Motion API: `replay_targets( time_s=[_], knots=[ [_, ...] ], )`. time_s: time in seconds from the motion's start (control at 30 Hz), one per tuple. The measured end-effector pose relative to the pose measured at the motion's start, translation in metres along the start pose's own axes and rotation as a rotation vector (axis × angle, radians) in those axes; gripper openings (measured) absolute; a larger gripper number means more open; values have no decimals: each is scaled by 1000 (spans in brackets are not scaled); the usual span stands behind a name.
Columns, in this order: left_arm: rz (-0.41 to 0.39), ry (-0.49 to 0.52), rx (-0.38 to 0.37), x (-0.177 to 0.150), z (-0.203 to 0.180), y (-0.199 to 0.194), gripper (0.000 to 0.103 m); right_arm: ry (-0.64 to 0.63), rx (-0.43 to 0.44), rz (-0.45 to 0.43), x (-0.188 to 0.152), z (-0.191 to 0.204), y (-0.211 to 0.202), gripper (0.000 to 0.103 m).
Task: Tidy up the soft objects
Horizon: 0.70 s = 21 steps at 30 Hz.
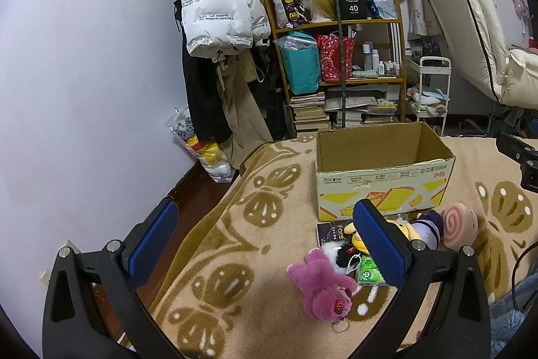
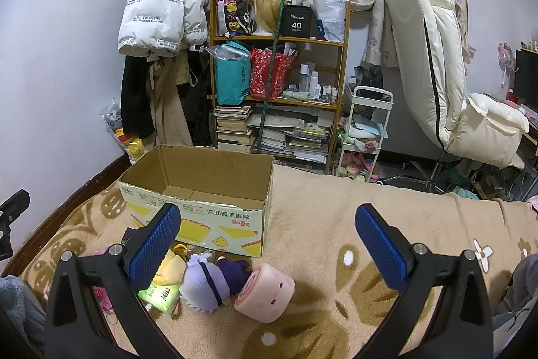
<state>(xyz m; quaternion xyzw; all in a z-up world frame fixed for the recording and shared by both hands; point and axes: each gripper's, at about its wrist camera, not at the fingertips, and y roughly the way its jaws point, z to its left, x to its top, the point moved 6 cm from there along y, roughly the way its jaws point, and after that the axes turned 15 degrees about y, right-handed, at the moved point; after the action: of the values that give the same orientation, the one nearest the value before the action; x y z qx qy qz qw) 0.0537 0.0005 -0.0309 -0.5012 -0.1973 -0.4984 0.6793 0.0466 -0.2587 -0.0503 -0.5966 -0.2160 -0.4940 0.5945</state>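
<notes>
An open, empty cardboard box (image 1: 383, 180) (image 2: 198, 207) stands on the beige patterned blanket (image 1: 235, 224). In front of it lie soft toys: a pink bear (image 1: 322, 286), a black-and-white plush (image 1: 336, 253), a yellow plush (image 2: 169, 268), a purple-haired doll (image 2: 208, 283) (image 1: 427, 226) and a pink swirl roll cushion (image 2: 265, 291) (image 1: 459, 224). A green tissue pack (image 2: 161, 295) (image 1: 370, 273) lies among them. My left gripper (image 1: 265, 241) is open and empty, above the blanket left of the toys. My right gripper (image 2: 269, 244) is open and empty, above the roll cushion.
A black booklet (image 1: 331, 232) lies under the toys. Behind the bed stand a wooden shelf (image 2: 279, 96) with books and bags, hanging coats (image 1: 218, 9), a white trolley (image 2: 366, 130) and a cream chair (image 2: 444, 83). The bed's left edge drops to dark floor (image 1: 188, 201).
</notes>
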Motion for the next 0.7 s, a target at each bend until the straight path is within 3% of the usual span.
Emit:
replay_targets(
  time_s=[0.7],
  knots=[
    [5, 4, 5, -4, -1, 3, 102, -1, -1, 3, 0, -1, 1, 103]
  ],
)
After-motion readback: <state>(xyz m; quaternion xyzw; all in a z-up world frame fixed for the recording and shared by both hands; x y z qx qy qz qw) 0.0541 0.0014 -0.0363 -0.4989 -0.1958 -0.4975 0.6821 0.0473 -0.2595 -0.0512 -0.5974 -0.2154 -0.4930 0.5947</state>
